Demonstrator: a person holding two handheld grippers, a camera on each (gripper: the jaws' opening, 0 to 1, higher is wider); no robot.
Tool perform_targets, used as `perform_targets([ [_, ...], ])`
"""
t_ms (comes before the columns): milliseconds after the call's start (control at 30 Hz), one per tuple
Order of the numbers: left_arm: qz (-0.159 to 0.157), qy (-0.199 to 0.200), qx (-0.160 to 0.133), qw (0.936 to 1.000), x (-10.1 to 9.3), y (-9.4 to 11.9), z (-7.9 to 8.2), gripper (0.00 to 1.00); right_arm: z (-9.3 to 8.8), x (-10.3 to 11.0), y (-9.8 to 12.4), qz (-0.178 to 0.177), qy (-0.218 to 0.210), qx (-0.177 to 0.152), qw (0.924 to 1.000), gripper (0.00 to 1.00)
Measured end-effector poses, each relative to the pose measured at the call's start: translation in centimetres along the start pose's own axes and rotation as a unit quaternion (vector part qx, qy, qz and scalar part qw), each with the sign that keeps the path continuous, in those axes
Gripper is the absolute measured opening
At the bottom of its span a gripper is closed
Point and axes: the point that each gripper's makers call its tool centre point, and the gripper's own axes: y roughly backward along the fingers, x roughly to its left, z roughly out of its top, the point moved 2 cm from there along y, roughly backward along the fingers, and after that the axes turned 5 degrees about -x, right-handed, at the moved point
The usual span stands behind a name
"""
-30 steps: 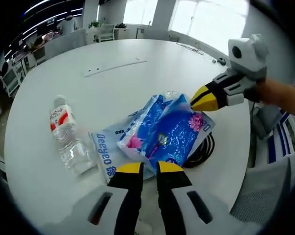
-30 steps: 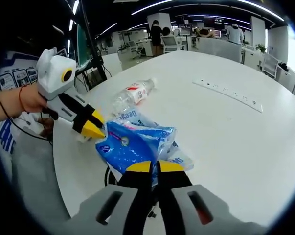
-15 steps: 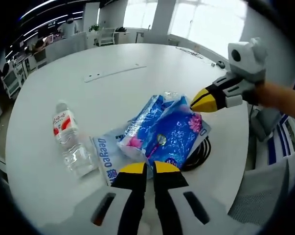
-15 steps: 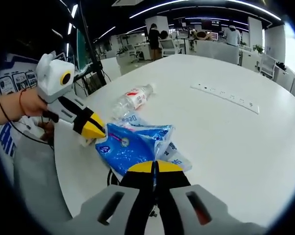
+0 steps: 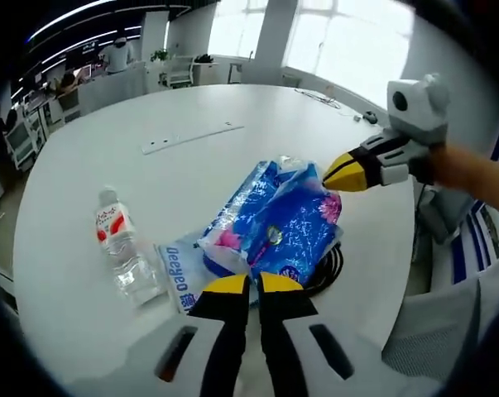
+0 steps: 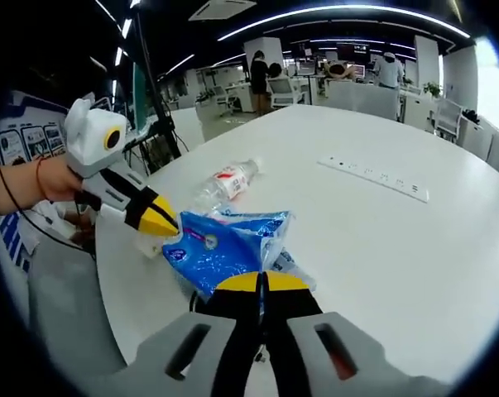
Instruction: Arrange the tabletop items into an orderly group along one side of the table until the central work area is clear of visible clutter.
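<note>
Surface: a large round white table (image 5: 257,116); in the right gripper view its bare top (image 6: 398,248) fills the right half of the frame.
Room: an open-plan office, with bright windows at the top of the left gripper view and desks, chairs and standing people at the top of the right gripper view under strip ceiling lights.
Blue packs: two shiny blue plastic packs (image 5: 274,219) held up together at frame centre in the left gripper view; the same packs (image 6: 224,244) sit centre-left in the right gripper view.
Left gripper (image 5: 245,285): its yellow-tipped jaws are clamped on the near edge of the blue packs; in the right gripper view it (image 6: 160,222) enters from the left, held by a hand (image 6: 34,178).
Right gripper (image 6: 261,283): jaws pressed together on the packs' opposite edge; in the left gripper view it (image 5: 342,172) comes in from the right.
Water bottle (image 5: 121,248): clear, lying on the table at lower left, well apart from the packs; red and white label, text too small to read.
White pack (image 5: 181,269): flat beneath the blue packs, printed "Deeyeo" in blue.
Black cable (image 5: 328,265): coiled under the packs near the table edge.
Power strip (image 6: 373,178): a long white one at upper right of the right gripper view.
Edges: the table rim runs just beside the packs, lower right in the left gripper view; a grey chair (image 5: 448,322) stands beyond it.
Open room: the far table half is bare.
</note>
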Motion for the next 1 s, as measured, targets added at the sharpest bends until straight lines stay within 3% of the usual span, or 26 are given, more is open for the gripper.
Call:
perform_targets([
  [467,-0.001,-0.006,-0.03,0.9995,-2.1,1.8,2.1,0.0,1.1,0.6,3.0,-0.005,0.01,-0.025,0.9996,0.0],
  [1000,-0.024,-0.048,-0.068,0.9962,-5.7,2.3,6.9,0.0,2.9,-1.0,8.3,-0.045,0.01,-0.069,0.9965,0.0],
])
